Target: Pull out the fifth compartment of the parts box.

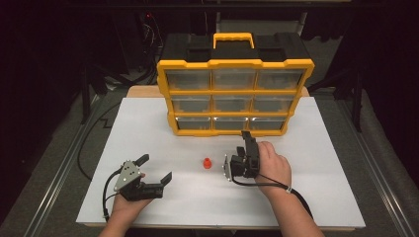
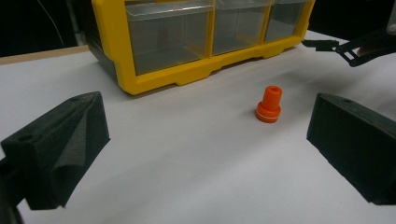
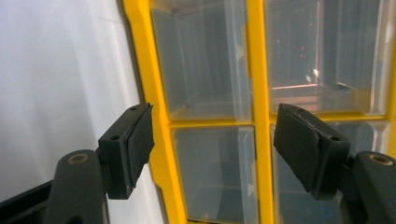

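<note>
Right gripper (image 1: 245, 136) jaws apart, empty, at organizer (image 1: 235, 96) bottom drawers. Left gripper (image 1: 154, 169) wide open, empty, near-left of orange cap (image 1: 207, 163).

One yellow drawer cabinet (image 1: 235, 96) — nine clear drawers (image 1: 233, 79) — one orange cap (image 1: 207, 163), two grippers (image 1: 157, 169).

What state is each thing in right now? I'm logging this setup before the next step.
Drawer organizer: upright on the table, all clear drawers pushed in.
Orange cap: standing upright on the white table, untouched, apart from both grippers.
Left gripper: jaws open, nothing between them, aimed toward the cap.
Right gripper: jaws open, empty, pointing at the organizer's bottom row of drawers.
</note>
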`<state>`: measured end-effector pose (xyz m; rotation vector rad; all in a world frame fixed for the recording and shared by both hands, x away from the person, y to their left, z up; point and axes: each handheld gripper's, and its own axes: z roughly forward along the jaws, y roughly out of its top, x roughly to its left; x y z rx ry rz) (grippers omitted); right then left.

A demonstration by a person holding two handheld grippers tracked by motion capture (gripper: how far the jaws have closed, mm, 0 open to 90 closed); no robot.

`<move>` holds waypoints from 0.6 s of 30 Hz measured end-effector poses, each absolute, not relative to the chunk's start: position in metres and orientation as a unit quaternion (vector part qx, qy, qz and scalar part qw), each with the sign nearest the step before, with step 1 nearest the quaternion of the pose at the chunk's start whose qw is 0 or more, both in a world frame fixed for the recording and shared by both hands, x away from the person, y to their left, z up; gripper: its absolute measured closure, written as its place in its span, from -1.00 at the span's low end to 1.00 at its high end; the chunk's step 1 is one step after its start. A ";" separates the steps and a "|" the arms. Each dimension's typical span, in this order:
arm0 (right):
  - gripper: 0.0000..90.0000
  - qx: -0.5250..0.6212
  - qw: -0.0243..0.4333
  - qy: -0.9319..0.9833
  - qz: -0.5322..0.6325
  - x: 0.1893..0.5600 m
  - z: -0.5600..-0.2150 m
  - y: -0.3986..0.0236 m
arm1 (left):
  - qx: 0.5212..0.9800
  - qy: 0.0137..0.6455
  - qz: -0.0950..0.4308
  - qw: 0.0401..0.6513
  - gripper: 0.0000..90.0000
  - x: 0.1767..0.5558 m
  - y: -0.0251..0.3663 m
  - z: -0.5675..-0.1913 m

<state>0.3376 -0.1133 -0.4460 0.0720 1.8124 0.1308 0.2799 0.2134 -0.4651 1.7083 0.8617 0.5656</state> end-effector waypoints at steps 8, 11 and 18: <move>-0.30 0.035 0.625 0.778 0.059 0.343 -0.433 -0.111 | 0.723 0.359 0.237 0.541 -0.99 0.280 0.213 -0.465; -0.28 0.030 0.631 0.773 0.056 0.346 -0.425 -0.109 | 0.722 0.359 0.237 0.542 -0.99 0.280 0.213 -0.465; -0.18 0.029 0.646 0.760 0.062 0.349 -0.412 -0.106 | 0.720 0.360 0.241 0.542 -0.99 0.279 0.213 -0.465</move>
